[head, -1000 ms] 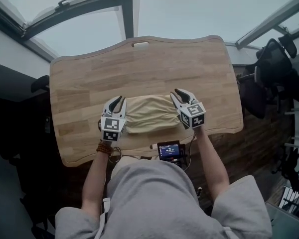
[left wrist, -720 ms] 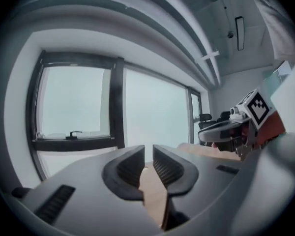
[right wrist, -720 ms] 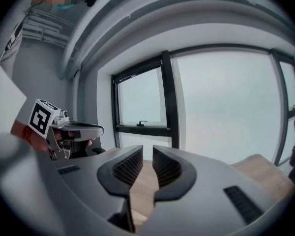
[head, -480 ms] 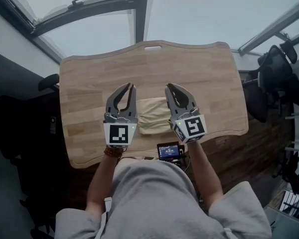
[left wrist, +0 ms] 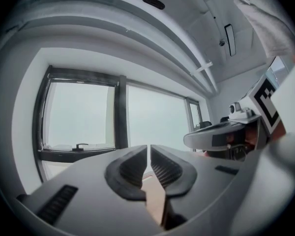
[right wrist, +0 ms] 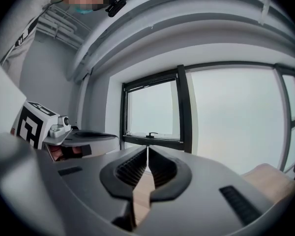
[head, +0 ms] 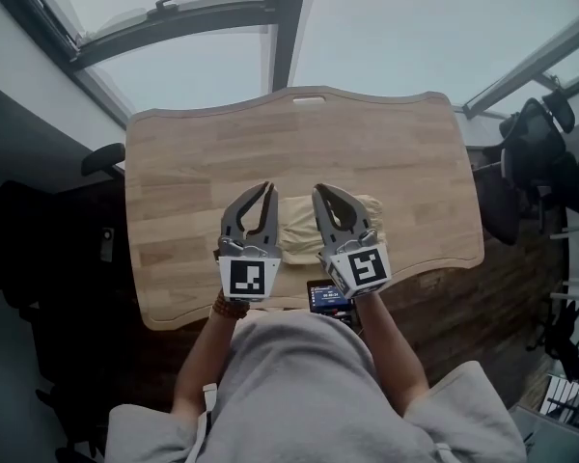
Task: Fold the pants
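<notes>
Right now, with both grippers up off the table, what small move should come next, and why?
Probably just draw both back toward the body. The pants lie as a small folded bundle on the table; the left gripper and right gripper have just closed on nothing, above it, so folding looks finished.

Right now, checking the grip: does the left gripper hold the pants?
No, the left gripper has its jaws together, nothing between them; the pants lie on the table.

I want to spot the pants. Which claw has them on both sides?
The right gripper: pants show on both its sides in the head view. The left gripper has pants on one side, bare table on the other.
</notes>
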The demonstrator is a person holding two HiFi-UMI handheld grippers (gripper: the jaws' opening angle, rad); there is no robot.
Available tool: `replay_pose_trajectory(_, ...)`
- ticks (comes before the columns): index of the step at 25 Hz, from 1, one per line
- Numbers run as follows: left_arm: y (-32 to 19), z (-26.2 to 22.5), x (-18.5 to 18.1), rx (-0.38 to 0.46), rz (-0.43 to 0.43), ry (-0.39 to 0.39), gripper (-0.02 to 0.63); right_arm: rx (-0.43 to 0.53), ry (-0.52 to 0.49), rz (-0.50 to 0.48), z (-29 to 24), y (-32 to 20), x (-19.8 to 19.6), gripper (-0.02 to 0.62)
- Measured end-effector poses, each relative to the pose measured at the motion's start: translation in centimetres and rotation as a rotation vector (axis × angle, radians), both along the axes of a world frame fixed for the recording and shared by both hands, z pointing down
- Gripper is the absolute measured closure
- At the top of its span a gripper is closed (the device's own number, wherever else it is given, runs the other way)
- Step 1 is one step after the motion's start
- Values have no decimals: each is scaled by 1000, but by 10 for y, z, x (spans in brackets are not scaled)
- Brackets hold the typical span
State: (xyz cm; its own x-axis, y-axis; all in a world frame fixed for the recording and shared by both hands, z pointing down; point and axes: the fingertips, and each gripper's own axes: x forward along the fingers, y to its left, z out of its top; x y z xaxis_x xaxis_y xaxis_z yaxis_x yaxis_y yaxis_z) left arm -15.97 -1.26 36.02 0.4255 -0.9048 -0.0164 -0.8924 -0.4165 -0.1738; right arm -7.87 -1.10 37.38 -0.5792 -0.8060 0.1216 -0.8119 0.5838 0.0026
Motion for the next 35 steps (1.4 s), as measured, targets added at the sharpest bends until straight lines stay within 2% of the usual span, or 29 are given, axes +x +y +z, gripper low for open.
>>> replay_pose_trajectory(2, 3, 7, -2, -18, -13, -8, 581, -11, 0, 4, 2, 4, -2, 586)
replay_pose_trajectory(7, 16, 31, 1, -124, -26, 46, 584, -39, 9, 48, 19, 16, 3, 589)
replay_pose_trajectory(16, 20, 43, 11, -121, -3, 16, 586, -37, 40, 34, 26, 22, 11, 592)
replay_pose_trajectory(19, 23, 49, 17, -145, 8, 17, 586, -33, 43, 25, 27, 27, 15, 592)
replay_pose_trajectory(21, 26, 53, 22, -167, 18, 22, 586, -35, 43, 31, 29, 29, 20, 592)
replay_pose_trajectory(25, 27, 54, 31, -164, 34, -11, 586, -46, 31, 54, 31, 30, 30, 592)
replay_pose_trajectory(28, 28, 57, 39, -156, 53, -3, 586, -57, 22, 68, 33, 31, 39, 592)
replay_pose_trajectory(31, 30, 67, 45, -200, 63, -6, 586, -68, 16, 81, 37, 31, 48, 592)
replay_pose_trajectory(35, 29, 68, 58, -211, 91, -22, 586, -93, -10, 108, 42, 31, 62, 592)
